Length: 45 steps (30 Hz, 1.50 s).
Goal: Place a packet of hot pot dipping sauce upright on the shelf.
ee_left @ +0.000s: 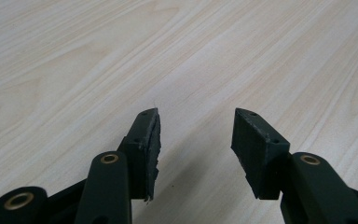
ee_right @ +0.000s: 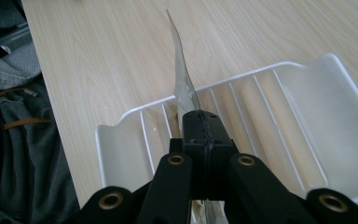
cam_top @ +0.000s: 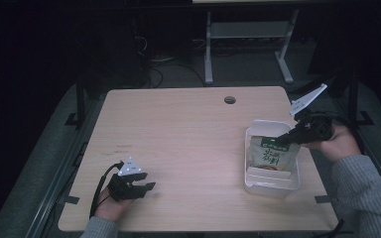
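A snack pouch (cam_top: pixel 271 153) with a green top band and dark lettering lies in a white plastic tray (cam_top: pixel 294 176) at the table's right side. My right gripper (cam_top: pixel 284 140) is shut on the pouch's upper edge, over the tray's far end. In the right gripper view the jaws are pressed together on the pouch's thin clear edge (ee_right: pixel 182 79), which sticks up above the ribbed tray (ee_right: pixel 307 88). My left gripper (cam_top: pixel 148 180) rests near the table's front left, open, with nothing between its jaws. In the left gripper view the left gripper (ee_left: pixel 196 128) frames bare wood.
The light wooden table (cam_top: pixel 178 134) has a round cable hole (cam_top: pixel 229 100) near its far edge. Dark floor, cables and a white desk frame (cam_top: pixel 248 34) lie beyond. A person's grey-sleeved forearm (cam_top: pixel 367 193) comes in at the bottom right, grey fabric (ee_right: pixel 23 140) hanging beside the table edge.
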{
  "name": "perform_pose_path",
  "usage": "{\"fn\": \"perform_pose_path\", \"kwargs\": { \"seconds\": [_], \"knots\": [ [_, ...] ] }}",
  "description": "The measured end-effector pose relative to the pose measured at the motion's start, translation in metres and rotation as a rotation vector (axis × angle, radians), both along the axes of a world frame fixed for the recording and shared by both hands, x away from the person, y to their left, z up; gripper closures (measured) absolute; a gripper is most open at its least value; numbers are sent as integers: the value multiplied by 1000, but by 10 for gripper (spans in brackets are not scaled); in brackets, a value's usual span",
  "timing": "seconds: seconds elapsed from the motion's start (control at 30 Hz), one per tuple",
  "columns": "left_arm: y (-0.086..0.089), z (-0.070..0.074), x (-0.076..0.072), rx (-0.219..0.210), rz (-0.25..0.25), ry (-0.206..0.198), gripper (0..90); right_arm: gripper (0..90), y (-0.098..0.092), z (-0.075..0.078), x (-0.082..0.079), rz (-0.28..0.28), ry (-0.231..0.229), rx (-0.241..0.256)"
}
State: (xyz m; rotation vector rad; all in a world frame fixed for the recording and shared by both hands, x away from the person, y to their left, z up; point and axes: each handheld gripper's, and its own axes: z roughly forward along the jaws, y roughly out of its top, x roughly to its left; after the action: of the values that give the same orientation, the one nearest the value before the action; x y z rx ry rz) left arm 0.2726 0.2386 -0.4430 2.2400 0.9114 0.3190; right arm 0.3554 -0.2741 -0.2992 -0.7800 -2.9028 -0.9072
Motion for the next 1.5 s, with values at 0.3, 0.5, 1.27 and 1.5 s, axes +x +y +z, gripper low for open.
{"fn": "perform_pose_path", "kwargs": {
  "seconds": [0.3, 0.5, 1.27, 1.5],
  "knots": [
    [-1, 0, 0, 3, -2, 0, 514, 894, -10, -5, -6, -18, 1, 37],
    [0, -1, 0, 4, 1, 3, 504, 893, -13, -8, -6, -31, 2, 53],
    [1, -1, 0, 2, 13, 0, 485, 737, -7, -3, -7, -43, -19, 73],
    [0, 0, 0, 3, 12, 2, 485, 714, -7, -3, -6, -51, -21, 77]
  ]
}}
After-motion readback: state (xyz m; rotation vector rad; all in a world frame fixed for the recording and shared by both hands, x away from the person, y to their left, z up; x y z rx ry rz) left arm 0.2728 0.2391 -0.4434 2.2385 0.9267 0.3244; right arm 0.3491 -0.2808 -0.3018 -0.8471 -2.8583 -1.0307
